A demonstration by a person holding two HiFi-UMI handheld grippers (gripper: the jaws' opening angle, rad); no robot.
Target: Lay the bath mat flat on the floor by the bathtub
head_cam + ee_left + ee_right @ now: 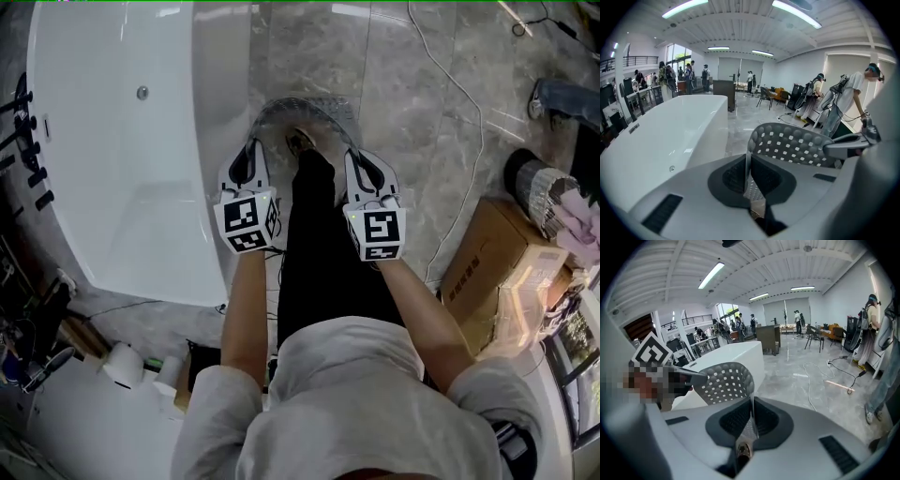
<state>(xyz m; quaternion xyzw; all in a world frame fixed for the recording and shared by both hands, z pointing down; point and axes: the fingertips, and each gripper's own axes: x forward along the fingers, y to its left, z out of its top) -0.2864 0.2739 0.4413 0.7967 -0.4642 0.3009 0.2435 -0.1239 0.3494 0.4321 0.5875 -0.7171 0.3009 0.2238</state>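
Observation:
The bath mat [314, 108] is a grey, translucent sheet dotted with holes. It hangs in the air in an arc between my two grippers, above the floor to the right of the white bathtub [122, 159]. My left gripper [251, 150] is shut on the mat's left edge. My right gripper [359, 159] is shut on its right edge. In the left gripper view the mat [797, 143] curls up past the shut jaws [747, 161], with the tub [670, 136] at the left. The right gripper view shows the mat [724, 380] rising left of the shut jaws [752, 411].
A cardboard box [492, 258] and a rolled bundle [539, 183] stand at the right. A white cable [450, 84] runs over the marble floor. The person's legs and shoe [300, 141] are under the mat. Several people [843, 101] stand far off.

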